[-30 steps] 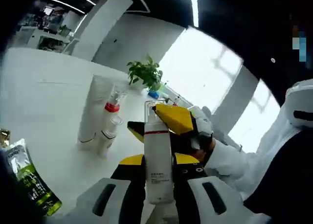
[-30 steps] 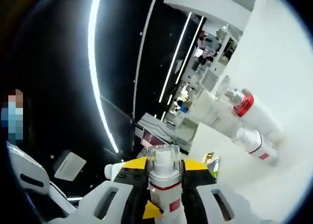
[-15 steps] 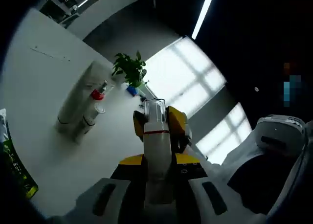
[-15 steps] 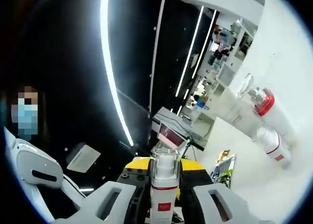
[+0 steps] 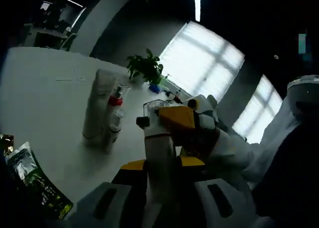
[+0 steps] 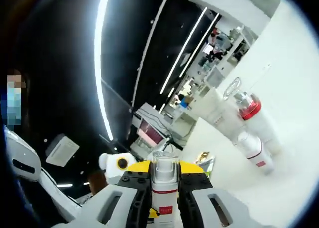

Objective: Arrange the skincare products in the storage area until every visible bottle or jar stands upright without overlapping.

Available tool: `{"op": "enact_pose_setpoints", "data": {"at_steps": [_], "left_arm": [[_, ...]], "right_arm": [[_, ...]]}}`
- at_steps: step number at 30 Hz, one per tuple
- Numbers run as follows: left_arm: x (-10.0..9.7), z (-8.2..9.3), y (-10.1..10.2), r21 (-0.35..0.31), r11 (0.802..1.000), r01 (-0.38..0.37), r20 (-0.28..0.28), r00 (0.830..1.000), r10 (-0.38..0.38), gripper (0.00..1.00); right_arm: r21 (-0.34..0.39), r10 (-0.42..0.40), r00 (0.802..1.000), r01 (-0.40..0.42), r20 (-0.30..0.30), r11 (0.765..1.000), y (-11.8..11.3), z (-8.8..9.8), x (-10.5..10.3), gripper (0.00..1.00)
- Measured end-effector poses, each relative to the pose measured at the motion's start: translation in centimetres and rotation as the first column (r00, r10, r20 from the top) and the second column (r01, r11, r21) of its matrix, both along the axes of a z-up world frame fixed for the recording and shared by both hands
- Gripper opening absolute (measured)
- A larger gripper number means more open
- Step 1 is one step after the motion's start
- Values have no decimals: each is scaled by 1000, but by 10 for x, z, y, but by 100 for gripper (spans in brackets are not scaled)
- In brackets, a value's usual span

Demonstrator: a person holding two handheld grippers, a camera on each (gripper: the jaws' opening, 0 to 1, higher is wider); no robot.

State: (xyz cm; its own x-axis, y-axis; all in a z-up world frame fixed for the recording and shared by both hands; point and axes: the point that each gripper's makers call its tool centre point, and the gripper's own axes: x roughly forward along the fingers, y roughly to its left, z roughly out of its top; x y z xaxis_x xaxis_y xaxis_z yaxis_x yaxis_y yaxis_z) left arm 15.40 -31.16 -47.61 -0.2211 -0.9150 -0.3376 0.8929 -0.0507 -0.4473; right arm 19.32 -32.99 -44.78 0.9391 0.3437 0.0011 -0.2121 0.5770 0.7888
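A white table [image 5: 45, 103] lies under dark ceiling light strips, with a bright window and a green plant [image 5: 146, 68] at its far side, and a green packet [image 5: 35, 185] on its near left edge. On the table three skincare bottles stand close together: a tall white tube [image 5: 97, 108], a red-collared bottle [image 5: 114, 114] and a small bottle [image 6: 253, 151] beside them. The left gripper [image 5: 160, 188] is clamped on the body of a white pump bottle [image 5: 158, 148] held above the table, and the right gripper [image 6: 164, 188] is closed around that same bottle's upper part.
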Motion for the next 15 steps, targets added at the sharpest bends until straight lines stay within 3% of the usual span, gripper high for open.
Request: {"op": "enact_pose_setpoints", "data": {"at_steps": [2,4,6,9,11,15], "left_arm": [[2,-2,-5,25,999,-22,105,994,19,19],[9,-2,-9,26,999,-25,263,965,17,18],[5,-3,-17,39,998,-39,341,940,24,18],[8,-5,-22,69,996,-49,425,905,16,17],[11,-5,-26,82,995,-58,449,893,15,16],[17,-6,-33,87,993,-74,541,841,15,18]], "right_arm": [[-17,-39,999,38,-16,999,-7,-5,2,9],[-36,-92,995,91,-41,995,-18,-11,3,9],[-34,-119,992,117,-51,992,-25,-14,4,9],[-63,-173,984,169,-54,984,-34,-16,5,9],[-83,-214,975,209,-55,974,-41,-18,5,9],[-107,-260,965,255,-36,961,-47,-15,6,9]]}}
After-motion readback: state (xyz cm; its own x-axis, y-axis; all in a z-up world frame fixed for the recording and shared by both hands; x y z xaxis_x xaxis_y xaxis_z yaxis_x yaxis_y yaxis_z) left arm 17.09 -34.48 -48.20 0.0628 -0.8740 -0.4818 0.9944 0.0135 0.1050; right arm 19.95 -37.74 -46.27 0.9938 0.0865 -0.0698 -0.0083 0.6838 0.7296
